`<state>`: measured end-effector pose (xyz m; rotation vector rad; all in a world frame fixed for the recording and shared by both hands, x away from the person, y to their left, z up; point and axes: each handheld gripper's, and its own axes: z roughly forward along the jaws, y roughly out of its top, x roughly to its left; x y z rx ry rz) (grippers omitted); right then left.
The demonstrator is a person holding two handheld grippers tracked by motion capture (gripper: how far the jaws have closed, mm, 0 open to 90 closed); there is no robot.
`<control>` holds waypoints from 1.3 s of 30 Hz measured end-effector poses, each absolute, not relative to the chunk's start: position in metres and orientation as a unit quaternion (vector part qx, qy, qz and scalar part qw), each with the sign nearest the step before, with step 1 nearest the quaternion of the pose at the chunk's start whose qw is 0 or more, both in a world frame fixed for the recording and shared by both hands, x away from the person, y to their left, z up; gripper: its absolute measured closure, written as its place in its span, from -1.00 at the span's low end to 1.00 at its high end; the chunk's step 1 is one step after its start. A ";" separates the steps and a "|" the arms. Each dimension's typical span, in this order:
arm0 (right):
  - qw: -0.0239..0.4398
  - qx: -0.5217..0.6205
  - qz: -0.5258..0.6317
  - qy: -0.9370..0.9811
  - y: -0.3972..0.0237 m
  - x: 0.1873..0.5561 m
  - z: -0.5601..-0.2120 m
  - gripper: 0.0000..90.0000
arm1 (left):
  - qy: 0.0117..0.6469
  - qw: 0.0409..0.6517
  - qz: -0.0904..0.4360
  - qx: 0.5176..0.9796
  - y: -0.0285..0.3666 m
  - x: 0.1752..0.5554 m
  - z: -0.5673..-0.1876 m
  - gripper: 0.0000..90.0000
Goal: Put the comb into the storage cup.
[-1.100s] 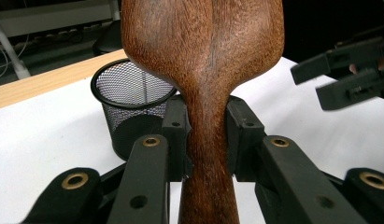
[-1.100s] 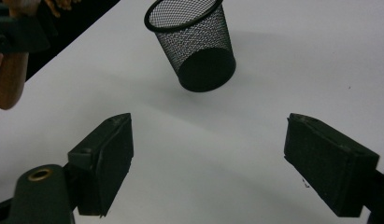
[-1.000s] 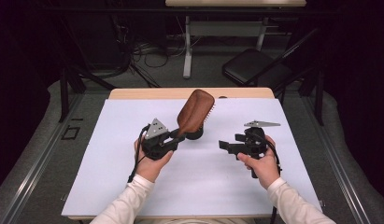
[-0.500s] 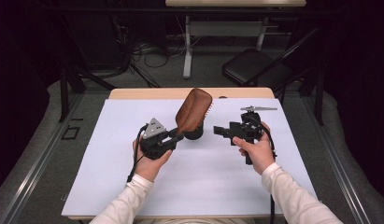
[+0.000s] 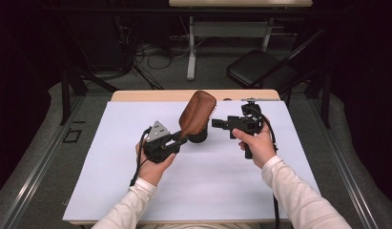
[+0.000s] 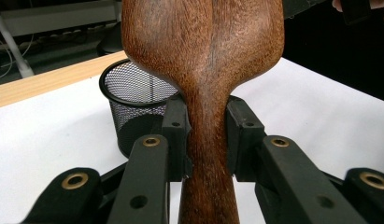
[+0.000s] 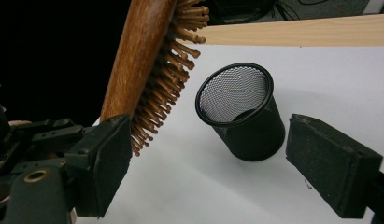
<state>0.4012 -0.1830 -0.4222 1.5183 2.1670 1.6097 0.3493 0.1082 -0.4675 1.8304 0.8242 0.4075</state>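
Left gripper [image 5: 180, 141] pinches the wooden hairbrush [image 5: 197, 113] by its neck; in the left gripper view the pads [image 6: 174, 135] press both sides of the handle [image 6: 207, 154]. The brush is held off the table, long axis tilted up and away from the person, head above the black mesh cup [image 5: 199, 137]. Bristles [image 7: 168, 79] face the right gripper [image 5: 216, 124].

Right gripper is spread wide, nothing between its pads [image 7: 105, 163]. It points sideways at the brush head and sits just beside it, apart. The cup [image 7: 243, 114] stands upright on the white table cover [image 5: 112, 157], mouth open, below and between the two grippers.

Key relation: the brush head sits over and slightly to the left of the cup mouth. The left hand owns the brush; the right is the free one nearest the cup.

Hidden: the brush head covers most of the cup in the high view, and the lower handle end is cut off in the left gripper view. Whether the brush touches the cup rim is probably no, but hard to tell.
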 end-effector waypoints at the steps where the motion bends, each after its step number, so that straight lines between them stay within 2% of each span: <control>1: 0.022 0.490 0.521 0.698 -0.183 0.402 -0.422 -0.67 | 0.344 0.520 0.170 0.763 0.108 0.349 -0.468 0.61; 39: -0.007 0.500 0.536 0.680 -0.167 0.423 -0.419 -0.68 | 0.328 0.516 0.163 0.774 0.096 0.346 -0.474 0.61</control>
